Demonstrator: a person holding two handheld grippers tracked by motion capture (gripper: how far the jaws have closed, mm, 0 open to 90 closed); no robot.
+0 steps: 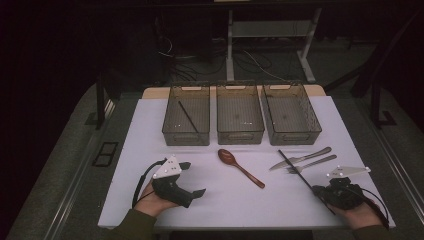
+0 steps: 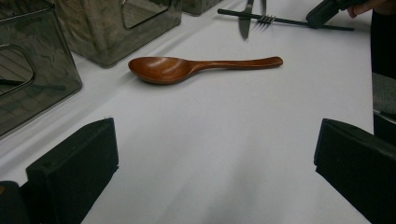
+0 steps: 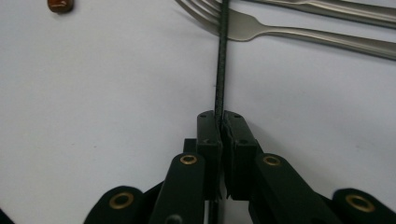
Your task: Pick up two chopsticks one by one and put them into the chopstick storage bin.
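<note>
Resting low, right hand-held gripper (image 3: pixel 219 122) clamped on chopstick (image 3: pixel 221 60).

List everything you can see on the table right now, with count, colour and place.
bins: three, clear grey, in a row at the far side
chopstick in bin: one, black, left bin
wooden spoon: one, brown, table centre
knife: one, silver, right of spoon
fork: one, silver, beside knife
chopstick: one, black, lying across the fork, clamped at its near end
left gripper: open, resting near left
right gripper: shut on chopstick
</note>
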